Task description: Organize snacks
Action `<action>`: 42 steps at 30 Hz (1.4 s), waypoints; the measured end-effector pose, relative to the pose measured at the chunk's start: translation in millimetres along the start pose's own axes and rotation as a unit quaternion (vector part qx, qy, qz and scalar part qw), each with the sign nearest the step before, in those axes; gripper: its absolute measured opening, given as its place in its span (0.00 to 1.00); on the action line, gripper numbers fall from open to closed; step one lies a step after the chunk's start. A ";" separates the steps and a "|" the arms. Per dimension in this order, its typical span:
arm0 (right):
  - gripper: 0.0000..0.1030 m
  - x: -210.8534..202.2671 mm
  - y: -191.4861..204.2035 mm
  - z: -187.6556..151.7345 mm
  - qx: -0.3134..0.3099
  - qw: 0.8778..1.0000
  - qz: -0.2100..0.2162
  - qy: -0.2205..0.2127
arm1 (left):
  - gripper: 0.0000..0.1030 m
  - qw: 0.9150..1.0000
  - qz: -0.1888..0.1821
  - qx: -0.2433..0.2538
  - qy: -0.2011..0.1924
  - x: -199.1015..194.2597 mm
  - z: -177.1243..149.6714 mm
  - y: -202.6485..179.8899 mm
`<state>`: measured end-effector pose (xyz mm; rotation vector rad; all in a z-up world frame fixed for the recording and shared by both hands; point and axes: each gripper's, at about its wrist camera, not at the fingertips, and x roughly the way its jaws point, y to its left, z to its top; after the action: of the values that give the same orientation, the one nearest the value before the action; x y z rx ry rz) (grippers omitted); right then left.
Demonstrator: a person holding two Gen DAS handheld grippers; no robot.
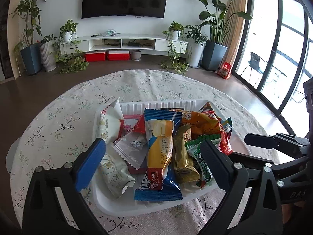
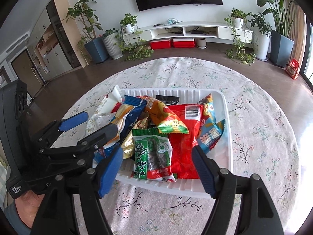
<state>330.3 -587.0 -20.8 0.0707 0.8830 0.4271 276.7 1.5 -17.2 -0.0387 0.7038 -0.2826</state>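
A white plastic tray (image 1: 156, 104) (image 2: 227, 105) on a round floral-cloth table holds several snack packets. Among them are a blue and yellow roll cake packet (image 1: 159, 152), a gold bar (image 1: 183, 156), a green seed packet (image 2: 151, 152) (image 1: 201, 156), a red packet (image 2: 183, 137), an orange packet (image 1: 199, 122) and white packets (image 1: 112, 168). My left gripper (image 1: 154, 156) is open, hovering over the tray's near half, empty. My right gripper (image 2: 158, 164) is open over the tray's near right side, around the green packet, empty. The left gripper also shows in the right wrist view (image 2: 93, 125).
The table's floral cloth (image 2: 264, 137) lies around the tray. Beyond the table edge are brown floor, potted plants (image 1: 47, 54), a white TV console (image 1: 121, 41) with red boxes beneath, and a glass door (image 1: 283, 49) at the right.
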 end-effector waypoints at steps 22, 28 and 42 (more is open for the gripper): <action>1.00 -181.7 16.4 -59.1 0.041 0.958 -0.055 -0.278 | 1.00 0.982 0.154 -0.002 -0.109 -220.7 -57.8 -68.3; 1.00 -204.4 28.1 -80.4 0.032 0.960 -0.061 -0.273 | 1.00 0.987 0.143 -0.028 -0.062 -233.0 -83.5 -69.9; 1.00 -181.6 32.4 -124.5 0.033 0.980 -0.109 -0.161 | 1.00 0.989 0.141 -0.030 -0.009 -222.8 -120.2 -80.4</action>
<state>123.7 -642.5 40.4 0.1008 0.5774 0.1739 18.1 -8.6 42.4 0.0011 0.6907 0.0111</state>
